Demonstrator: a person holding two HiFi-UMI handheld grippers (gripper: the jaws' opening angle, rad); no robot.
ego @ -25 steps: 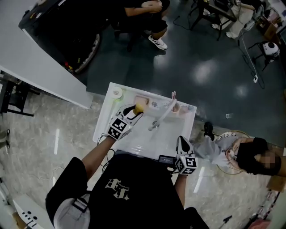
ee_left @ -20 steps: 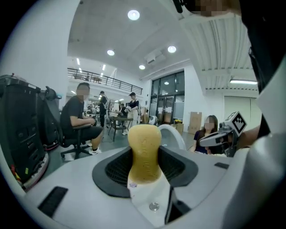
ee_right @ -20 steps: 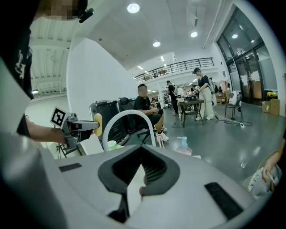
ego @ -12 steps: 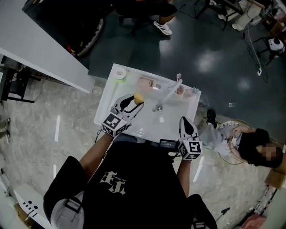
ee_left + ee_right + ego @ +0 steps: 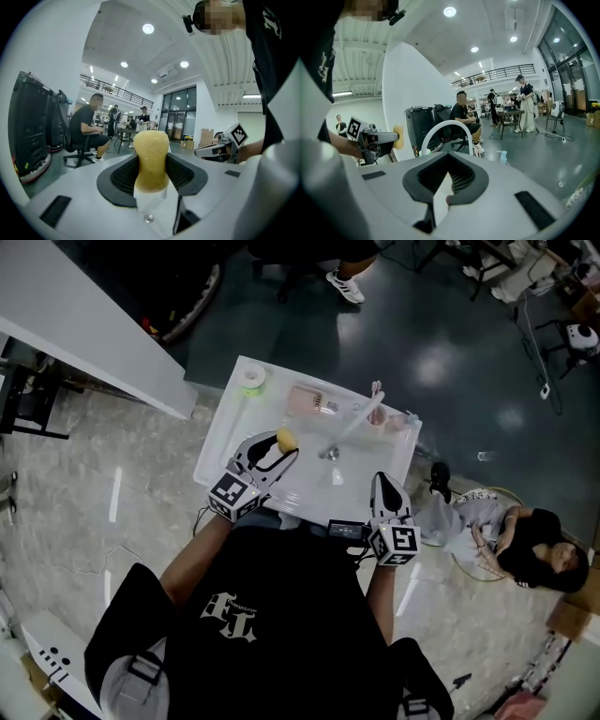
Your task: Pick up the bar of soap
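Yellow bar of soap gripped in left tool; right tool closed.

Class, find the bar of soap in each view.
Head view: bar of soap, centre-left, held in the left gripper's jaws.
Left gripper view: centre, clamped between the jaws.
Right gripper view: far left, at the left gripper's tip.
Shared landmark: curved white faucet, head and right gripper views.
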